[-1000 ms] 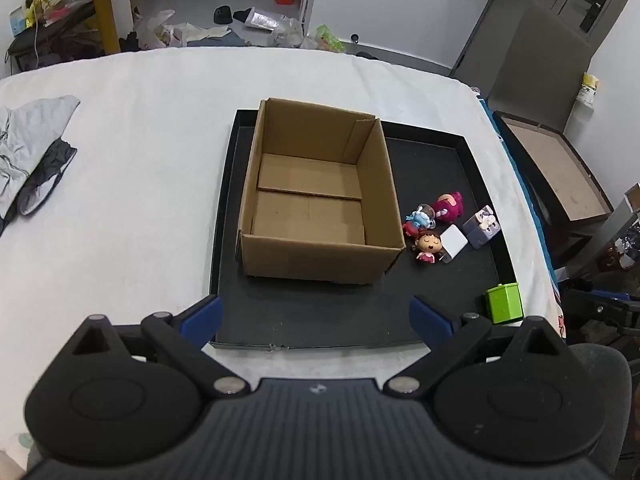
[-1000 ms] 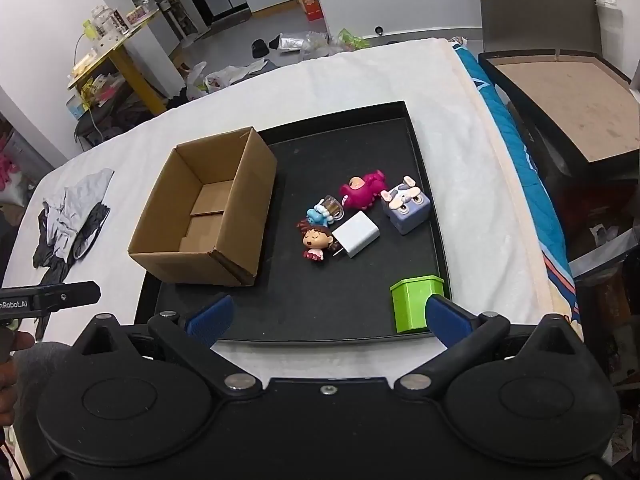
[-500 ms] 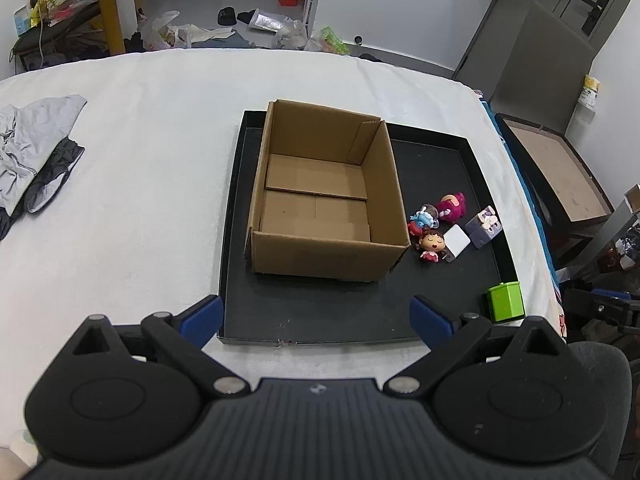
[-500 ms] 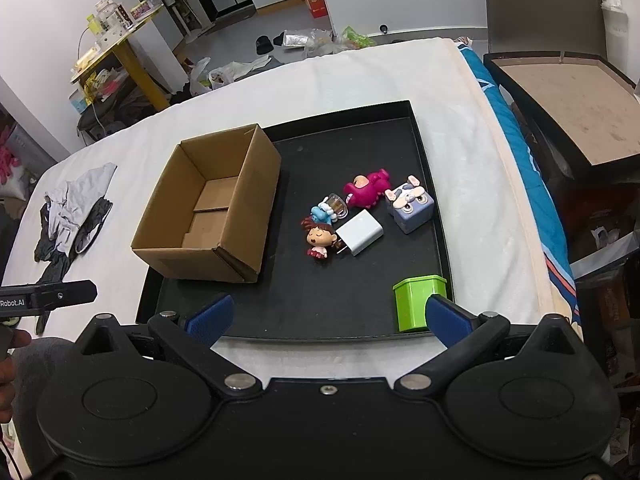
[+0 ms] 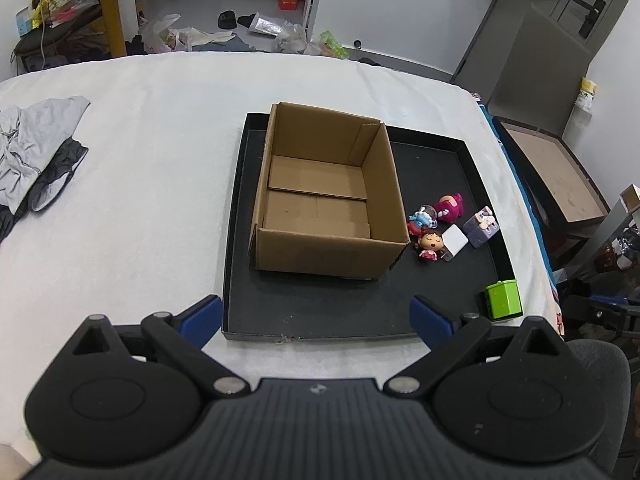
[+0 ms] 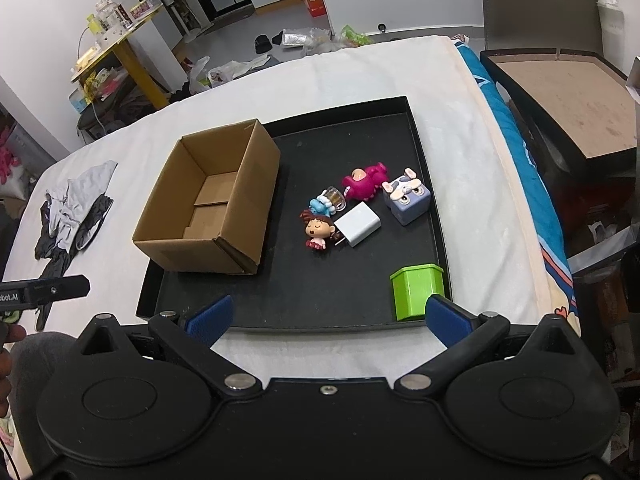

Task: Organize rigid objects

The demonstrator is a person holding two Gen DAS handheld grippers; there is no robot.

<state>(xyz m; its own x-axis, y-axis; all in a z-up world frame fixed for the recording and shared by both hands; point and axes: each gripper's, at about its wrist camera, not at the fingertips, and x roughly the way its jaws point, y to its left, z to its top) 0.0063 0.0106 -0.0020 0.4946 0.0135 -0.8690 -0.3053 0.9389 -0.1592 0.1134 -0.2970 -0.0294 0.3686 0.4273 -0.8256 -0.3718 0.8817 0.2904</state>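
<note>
Both your tongs are spread apart and hold nothing. The left gripper (image 5: 316,316) hangs over the tray's near edge, in front of the box. The right gripper (image 6: 328,316) hangs over the same near edge, with the green block (image 6: 418,290) just beside its right finger.

Progress, judged from this: nothing sorted yet. The box (image 5: 326,196) is empty, only bare cardboard floor showing. Every item is still out on the black tray (image 6: 320,140).

Where things are: the box sits on the tray's left half, mouth up, its long axis running near edge to far edge. The green block stands upright in the tray's near right corner, well apart from the rest. The others cluster toward the right edge, about midway: the doll (image 6: 316,228) lies on its back, head toward the far edge, long axis roughly near to far; the charger (image 6: 358,224) lies flat touching it, prongs toward the doll; the blue figure (image 6: 328,202) and the pink toy (image 6: 364,182) lie just beyond; the cube (image 6: 406,196) sits upright nearest the right edge.

All six left to go in.
</note>
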